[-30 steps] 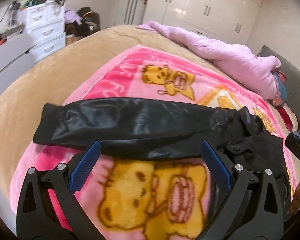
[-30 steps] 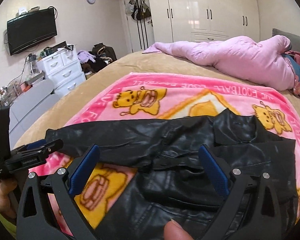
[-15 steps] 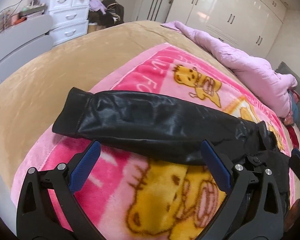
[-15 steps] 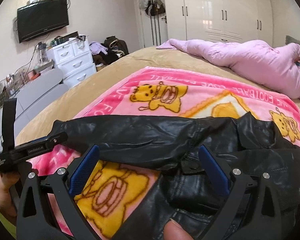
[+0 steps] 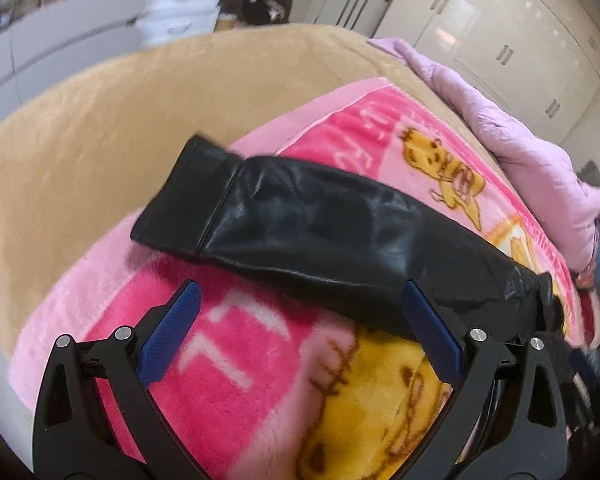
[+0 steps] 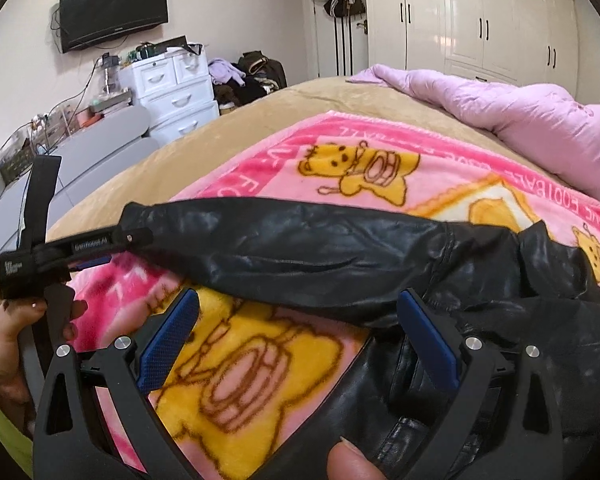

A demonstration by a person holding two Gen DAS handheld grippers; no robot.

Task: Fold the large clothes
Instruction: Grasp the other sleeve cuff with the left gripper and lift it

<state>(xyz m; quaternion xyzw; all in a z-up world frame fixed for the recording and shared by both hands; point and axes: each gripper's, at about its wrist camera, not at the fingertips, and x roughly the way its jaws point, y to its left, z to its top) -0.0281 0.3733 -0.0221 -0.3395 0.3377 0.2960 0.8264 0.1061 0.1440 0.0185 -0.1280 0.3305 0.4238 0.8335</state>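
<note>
1. Black leather jacket [image 6: 440, 280] lies on the pink blanket [image 5: 228, 364], its sleeve [image 5: 324, 236] stretched toward the bed's left edge
2. Left gripper [image 5: 300, 340], spread and empty, sits nearest the cuff [image 5: 184, 204]
3. Right gripper [image 6: 296, 344], also spread, hovers beside the jacket body

We see a glossy black jacket [image 6: 340, 260] on a pink blanket [image 6: 284, 160] patterned with yellow cartoon bears and pale lettering. Under it lies a plain tan bedspread [image 5: 100, 128], and beyond, a lilac quilt [image 6: 500, 116]. Our grippers are black with blue pads [image 5: 172, 336]. The blurred drawers [image 6: 172, 88] look white, we think.
</note>
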